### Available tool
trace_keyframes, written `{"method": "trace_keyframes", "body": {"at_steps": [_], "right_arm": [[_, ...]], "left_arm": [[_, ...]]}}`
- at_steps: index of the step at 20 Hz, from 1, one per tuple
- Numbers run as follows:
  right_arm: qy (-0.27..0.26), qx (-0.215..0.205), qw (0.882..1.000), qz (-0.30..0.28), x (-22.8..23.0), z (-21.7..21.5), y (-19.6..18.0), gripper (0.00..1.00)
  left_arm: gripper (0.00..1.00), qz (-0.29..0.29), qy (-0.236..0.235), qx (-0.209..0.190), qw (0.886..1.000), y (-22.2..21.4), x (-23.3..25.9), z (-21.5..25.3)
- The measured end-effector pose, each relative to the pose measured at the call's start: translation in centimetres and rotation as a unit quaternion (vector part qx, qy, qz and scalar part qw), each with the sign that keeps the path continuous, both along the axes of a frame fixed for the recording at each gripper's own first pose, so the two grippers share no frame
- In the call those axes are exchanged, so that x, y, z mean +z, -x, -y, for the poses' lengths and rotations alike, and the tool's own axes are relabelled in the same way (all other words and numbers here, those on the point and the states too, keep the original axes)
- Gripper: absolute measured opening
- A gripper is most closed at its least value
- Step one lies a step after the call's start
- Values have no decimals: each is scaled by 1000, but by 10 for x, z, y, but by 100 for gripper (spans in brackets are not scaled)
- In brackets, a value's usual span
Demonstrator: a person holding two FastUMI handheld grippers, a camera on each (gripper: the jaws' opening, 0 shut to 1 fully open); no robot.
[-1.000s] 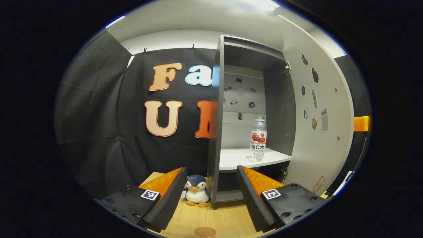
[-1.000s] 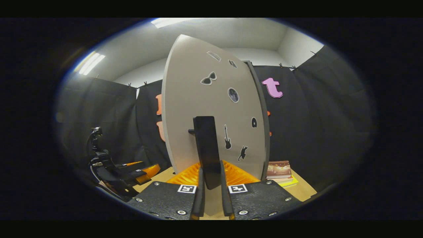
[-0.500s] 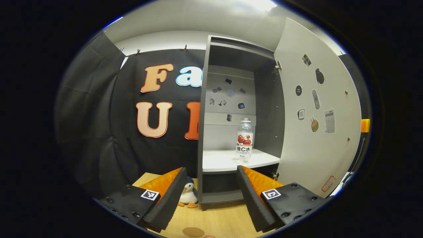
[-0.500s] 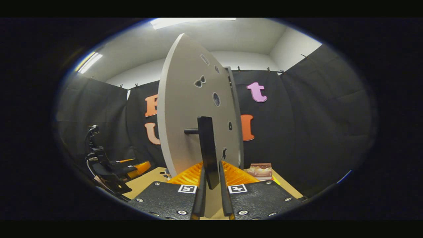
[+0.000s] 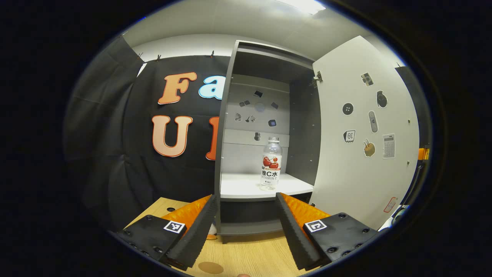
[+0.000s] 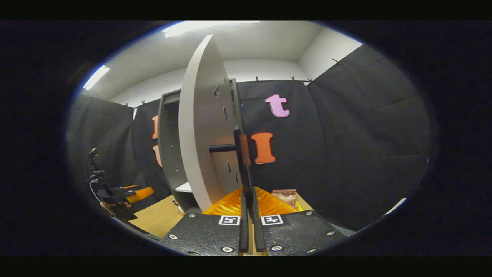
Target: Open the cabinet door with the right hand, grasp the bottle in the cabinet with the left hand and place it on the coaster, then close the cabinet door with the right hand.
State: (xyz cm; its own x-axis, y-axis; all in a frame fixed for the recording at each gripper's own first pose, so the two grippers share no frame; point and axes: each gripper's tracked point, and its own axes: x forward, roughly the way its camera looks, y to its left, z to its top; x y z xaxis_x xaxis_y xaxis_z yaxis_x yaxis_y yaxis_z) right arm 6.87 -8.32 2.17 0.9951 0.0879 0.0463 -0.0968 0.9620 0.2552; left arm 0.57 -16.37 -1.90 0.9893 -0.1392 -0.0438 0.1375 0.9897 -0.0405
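The grey cabinet (image 5: pixel 226 127) stands open on the wooden table. A clear bottle (image 5: pixel 271 163) with a red and white label stands upright on its white shelf (image 5: pixel 242 188). My left gripper (image 5: pixel 246 227) is open and empty, low in front of the cabinet, with the bottle above and beyond its fingers. A round brown coaster (image 5: pixel 210 267) lies on the table just below it. The white door (image 5: pixel 361 146) is swung out to the right. In the right gripper view the door (image 6: pixel 200 127) shows nearly edge-on, and my right gripper (image 6: pixel 249 200) is shut on its black handle (image 6: pixel 241 154).
A plush penguin (image 5: pixel 210 236) peeks out behind my left finger at the cabinet's foot. A stack of books (image 6: pixel 286 194) lies on the table beyond the door. The left gripper (image 6: pixel 123 192) shows farther off at the left of the right gripper view.
The door has swung wider open with my right gripper on its handle. My left gripper view has shifted, so the cabinet opening and bottle now sit closer to centre and the penguin is mostly hidden.
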Motion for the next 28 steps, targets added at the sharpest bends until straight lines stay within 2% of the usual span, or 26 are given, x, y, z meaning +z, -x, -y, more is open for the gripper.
{"method": "trace_keyframes", "body": {"at_steps": [1,3,4,5,11,12,15,16,18,19,20,23,24,26,27,28], "right_arm": [[-13,14,1000,-2,0,-3,-1,8],[-27,21,999,-2,-1,0,1,15],[-24,20,1000,-4,-2,2,2,13],[-17,14,1000,-5,-3,4,2,14],[35,-39,998,-20,-7,19,17,28],[37,-47,998,-22,-6,19,19,27],[32,-66,997,-33,-6,20,29,38],[31,-73,996,-37,-7,20,33,44],[34,-89,995,-43,-5,22,45,54],[38,-94,994,-42,-2,20,49,57],[41,-97,994,-40,2,16,56,61],[52,-96,993,-34,15,-8,71,72],[55,-95,993,-31,18,-18,73,82],[61,-85,994,-27,23,-41,69,91],[63,-77,995,-27,24,-53,67,88],[66,-69,995,-27,23,-68,62,90]], "left_arm": [[95,0,0,2,1000,1,0,-1],[95,0,-3,6,1000,4,1,-1],[97,-1,-6,7,1000,2,1,-2],[95,0,-8,8,1000,3,1,-2],[97,-4,-5,-7,1000,1,1,3],[97,-6,-1,-12,1000,0,0,6],[97,-9,3,-27,1000,-6,-1,15],[95,-9,1,-32,999,-7,0,17],[97,-5,-1,-40,999,-11,2,20],[95,-5,-1,-45,999,-13,2,21],[97,-5,0,-49,999,-15,2,21],[95,-10,1,-60,998,-19,-2,21],[95,-10,2,-62,998,-21,-2,19],[97,-9,3,-65,998,-26,-1,15],[97,-9,4,-66,998,-28,-1,11],[97,-9,4,-66,998,-31,-2,8]]}}
